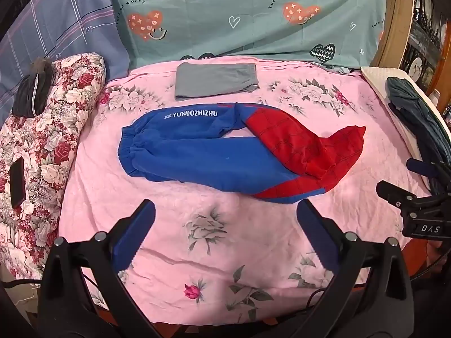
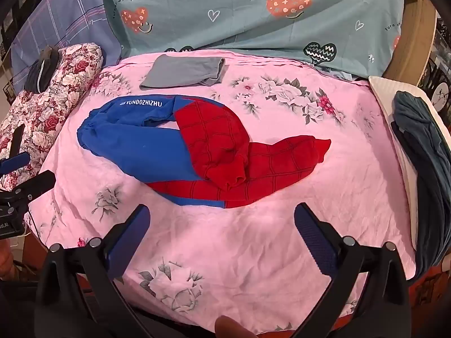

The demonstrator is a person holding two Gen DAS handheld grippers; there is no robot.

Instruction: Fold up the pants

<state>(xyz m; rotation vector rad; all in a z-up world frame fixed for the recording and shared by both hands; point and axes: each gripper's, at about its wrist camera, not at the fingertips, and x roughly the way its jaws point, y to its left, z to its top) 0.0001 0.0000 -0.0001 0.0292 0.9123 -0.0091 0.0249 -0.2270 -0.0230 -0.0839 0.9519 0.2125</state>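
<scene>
Your left gripper hovered above the near part of the bed, fingers wide apart and gripping nothing. Your right gripper did the same, fingers spread and empty. The pants lay mid-bed on the pink floral sheet, well ahead of both grippers — blue legs with elastic cuffs toward your left, red webbed part toward your right. One leg curved over the other, and a red flap lay folded back on the red part. White lettering ran along the far blue leg. A folded grey cloth sat just beyond the pants. A floral quilt lined the left edge, carrying a black phone. A dark green garment draped the right edge.
</scene>
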